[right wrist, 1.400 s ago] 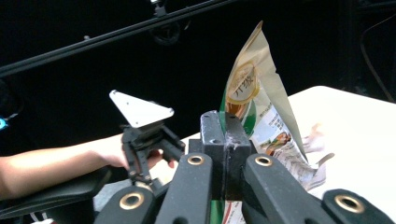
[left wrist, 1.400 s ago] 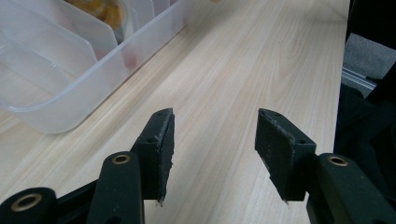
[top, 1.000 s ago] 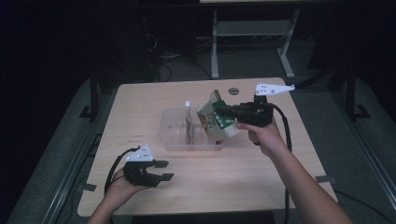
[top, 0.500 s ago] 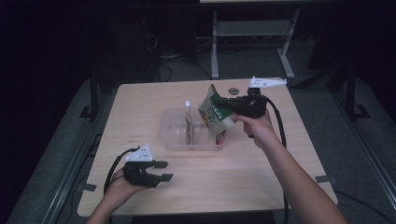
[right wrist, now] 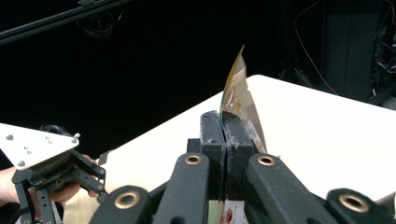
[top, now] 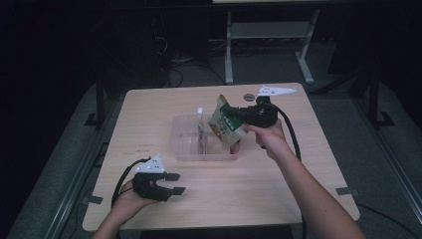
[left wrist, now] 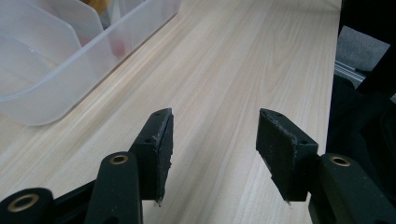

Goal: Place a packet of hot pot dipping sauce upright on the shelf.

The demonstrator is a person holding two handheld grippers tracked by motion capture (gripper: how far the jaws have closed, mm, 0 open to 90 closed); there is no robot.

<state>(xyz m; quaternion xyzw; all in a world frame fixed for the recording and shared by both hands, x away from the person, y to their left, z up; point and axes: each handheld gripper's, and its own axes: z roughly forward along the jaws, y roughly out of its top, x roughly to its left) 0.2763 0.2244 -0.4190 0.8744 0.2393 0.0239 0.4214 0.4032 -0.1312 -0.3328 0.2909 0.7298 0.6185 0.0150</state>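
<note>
A green snack pouch hangs upright over the right end of a clear plastic bin. My right gripper is shut on the pouch's upper edge. In the right gripper view the pads pinch the pouch flat. The jaws have just been opening slightly, with the pouch still between them. My left gripper rests near the table's front left edge, open with nothing between its fingers. The bin lies ahead of it to the left.
The bin has a divider and holds a white-capped upright item and something red at its right end. A small round disc lies on the table's far side. Dark floor and a white stand lie beyond the table.
My right gripper has carried the pouch leftward and a little lower, over the bin's right end. The left gripper has stayed where it was.
</note>
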